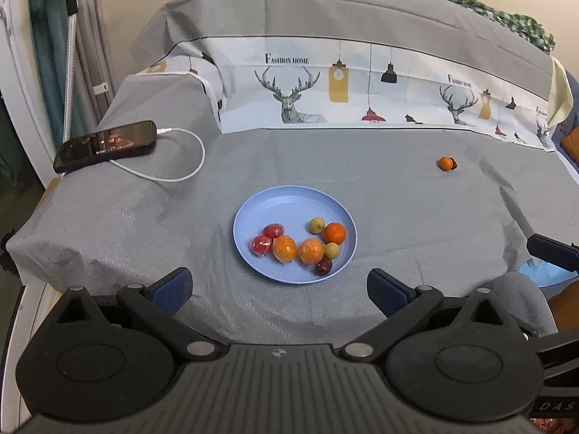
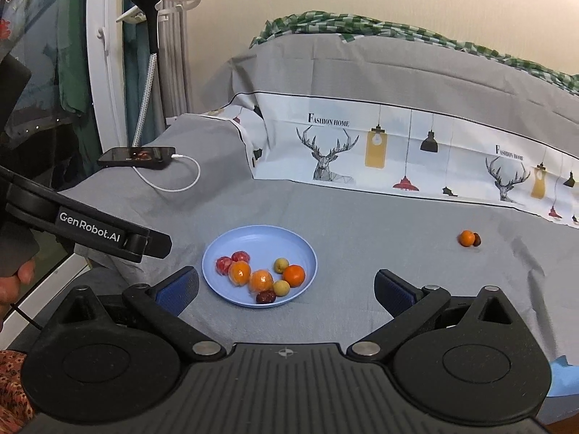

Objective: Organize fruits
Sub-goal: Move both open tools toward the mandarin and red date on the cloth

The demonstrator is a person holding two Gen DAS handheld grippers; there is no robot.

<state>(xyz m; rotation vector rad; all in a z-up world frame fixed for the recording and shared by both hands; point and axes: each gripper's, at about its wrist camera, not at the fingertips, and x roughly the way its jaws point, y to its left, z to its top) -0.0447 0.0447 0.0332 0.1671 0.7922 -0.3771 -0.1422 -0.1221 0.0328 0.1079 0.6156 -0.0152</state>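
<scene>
Fruits (image 1: 300,247) fill the plate (image 1: 267,202); both tongs (image 1: 278,291) (image 2: 286,289) hover angled downward, released, empty.

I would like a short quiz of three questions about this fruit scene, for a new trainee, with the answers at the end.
1. True or false: every fruit already lies in the blue plate.
2. How many pale yellow-green fruits are in the plate? A) one B) two C) four
3. Fill in: the phone is connected to a white ____.

Key
1. False: a small orange fruit with a dark fruit touching it lies on the grey cloth, far from the plate.
2. B: one beside the bare orange, one nearer the dark red fruit.
3. cable.

Both the left gripper and right gripper are open and empty.
</scene>
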